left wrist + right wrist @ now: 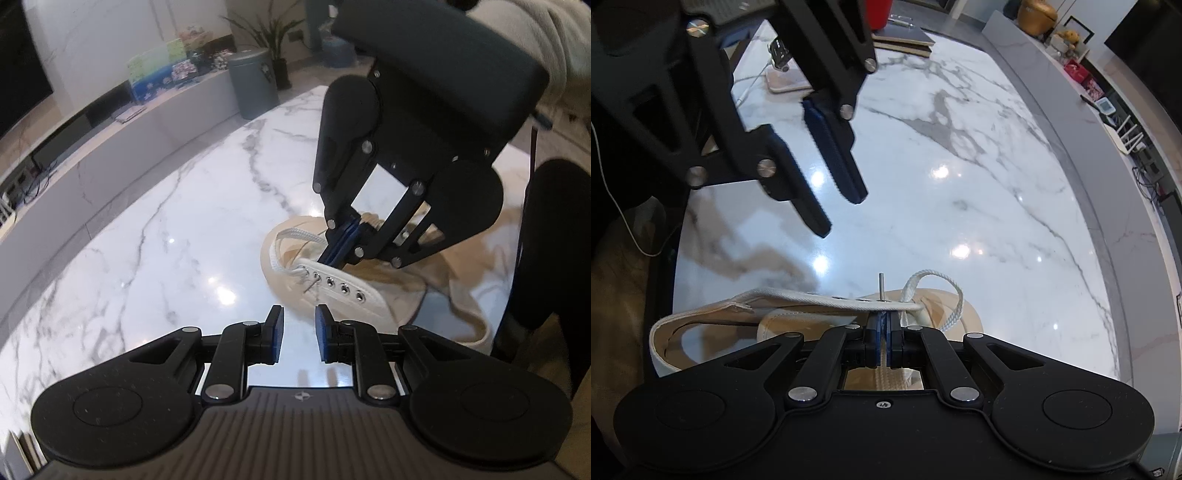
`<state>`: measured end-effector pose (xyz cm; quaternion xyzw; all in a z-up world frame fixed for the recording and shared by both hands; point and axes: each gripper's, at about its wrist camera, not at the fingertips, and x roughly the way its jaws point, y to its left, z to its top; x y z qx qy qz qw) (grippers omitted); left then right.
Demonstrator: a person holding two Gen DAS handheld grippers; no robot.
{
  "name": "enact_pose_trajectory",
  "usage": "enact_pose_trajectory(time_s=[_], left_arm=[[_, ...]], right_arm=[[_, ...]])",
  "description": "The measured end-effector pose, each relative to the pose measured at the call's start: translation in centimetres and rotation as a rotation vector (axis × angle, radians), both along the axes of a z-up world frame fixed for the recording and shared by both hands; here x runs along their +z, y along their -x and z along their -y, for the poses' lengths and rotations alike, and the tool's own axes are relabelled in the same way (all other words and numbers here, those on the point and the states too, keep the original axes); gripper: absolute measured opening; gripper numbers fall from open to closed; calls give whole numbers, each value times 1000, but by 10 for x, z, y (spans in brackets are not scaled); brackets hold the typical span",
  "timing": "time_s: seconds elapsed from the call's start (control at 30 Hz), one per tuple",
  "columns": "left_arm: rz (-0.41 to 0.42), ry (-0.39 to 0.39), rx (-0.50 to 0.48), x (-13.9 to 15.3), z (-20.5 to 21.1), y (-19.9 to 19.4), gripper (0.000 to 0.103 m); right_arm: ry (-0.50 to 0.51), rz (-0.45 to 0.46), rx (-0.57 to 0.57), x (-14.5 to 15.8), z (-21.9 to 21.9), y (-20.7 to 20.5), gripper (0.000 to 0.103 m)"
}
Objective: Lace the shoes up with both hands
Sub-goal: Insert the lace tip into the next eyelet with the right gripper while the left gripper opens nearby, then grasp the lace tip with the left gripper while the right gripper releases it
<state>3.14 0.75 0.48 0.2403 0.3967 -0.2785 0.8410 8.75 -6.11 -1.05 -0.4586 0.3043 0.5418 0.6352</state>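
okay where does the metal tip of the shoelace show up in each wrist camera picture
Left wrist: the metal tip pokes out beside the second eyelet, centre right.
Right wrist: it stands upright at lower centre, above the shut right gripper.
Shared landmark: the white lace loop.

A wide stretch of the marble desk (155,236) is lying bare ahead of the left gripper (299,334), giving open passage there. The canvas shoe (332,295) is sitting near the desk's edge, and the right gripper (341,245) is standing over its eyelet row (336,283), blocking approach from above.
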Motion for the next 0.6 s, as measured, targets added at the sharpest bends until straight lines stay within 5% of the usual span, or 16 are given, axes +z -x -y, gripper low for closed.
enact_pose_trajectory(time_s=[0.6], left_arm=[[49,-120,-166,-25,24,-5,18]], right_arm=[[-32,-20,-1,2,4,-3,1]])
